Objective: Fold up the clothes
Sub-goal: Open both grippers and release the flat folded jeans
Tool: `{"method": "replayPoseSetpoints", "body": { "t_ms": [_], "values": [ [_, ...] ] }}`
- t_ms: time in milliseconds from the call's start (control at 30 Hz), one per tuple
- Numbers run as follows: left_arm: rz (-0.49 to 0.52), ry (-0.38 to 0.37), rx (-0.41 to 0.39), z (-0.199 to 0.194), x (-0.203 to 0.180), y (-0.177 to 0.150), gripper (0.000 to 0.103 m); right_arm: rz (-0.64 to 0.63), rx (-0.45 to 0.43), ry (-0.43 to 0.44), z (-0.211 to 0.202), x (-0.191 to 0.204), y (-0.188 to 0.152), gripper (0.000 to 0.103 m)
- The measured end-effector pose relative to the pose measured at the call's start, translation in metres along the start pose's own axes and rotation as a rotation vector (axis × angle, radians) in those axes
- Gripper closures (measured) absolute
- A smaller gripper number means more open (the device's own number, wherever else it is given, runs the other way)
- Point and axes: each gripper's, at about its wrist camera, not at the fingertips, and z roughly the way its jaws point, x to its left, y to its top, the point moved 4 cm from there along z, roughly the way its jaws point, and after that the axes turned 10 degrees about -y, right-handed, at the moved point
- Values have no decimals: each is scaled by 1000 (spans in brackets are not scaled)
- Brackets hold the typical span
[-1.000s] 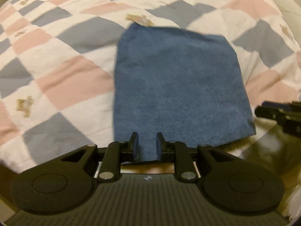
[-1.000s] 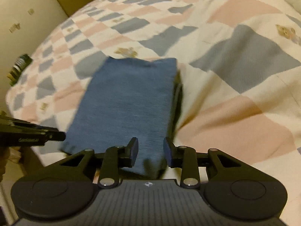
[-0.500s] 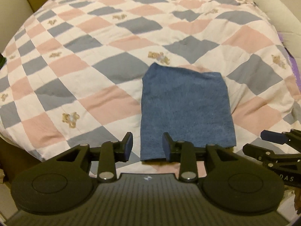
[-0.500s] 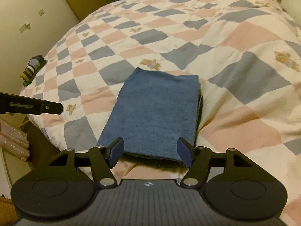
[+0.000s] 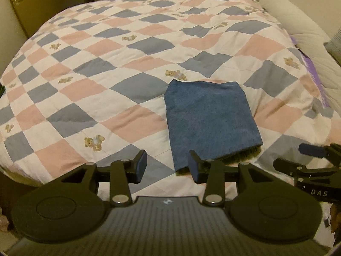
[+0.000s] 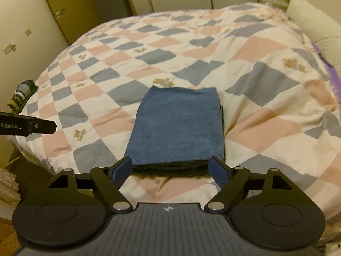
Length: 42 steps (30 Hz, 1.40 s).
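A folded blue cloth (image 5: 210, 121) lies flat on a checkered quilt (image 5: 89, 89) near the bed's near edge. The left gripper (image 5: 168, 166) hovers just short of the cloth's near-left corner, jaws spread wide and empty. The right gripper (image 6: 170, 169) sits at the near edge of the stacked layers, jaws wide apart, gripping nothing. A pillow (image 5: 298, 25) rests far right.
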Motion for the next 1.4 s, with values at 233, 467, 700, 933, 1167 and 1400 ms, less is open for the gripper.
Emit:
{"method": "replayPoseSetpoints", "body": {
  "t_ms": [233, 467, 700, 933, 1167, 1400],
  "values": [
    [75, -47, -30, -21, 0, -14, 63, 59, -35, -62, -23, 10, -15, 16],
    [88, -77, -18, -28, 3, -22, 62, 51, -20, -89, -30, 19, -22, 15],
    [76, -99, 11, -19, 5, -24, 61, 16, 23, -120, -21, 22, -20, 14],
    [50, -86, 55, 1, 9, -16, 61, -9, 58, -95, 2, 22, -5, 13],
    [-8, -70, 107, 35, 18, 1, 59, -36, 118, -59, 40, 11, 15, 13],
    [-87, -111, 193, 97, 25, 12, 54, 32, 224, -45, 99, -31, 21, 13]
  ]
}}
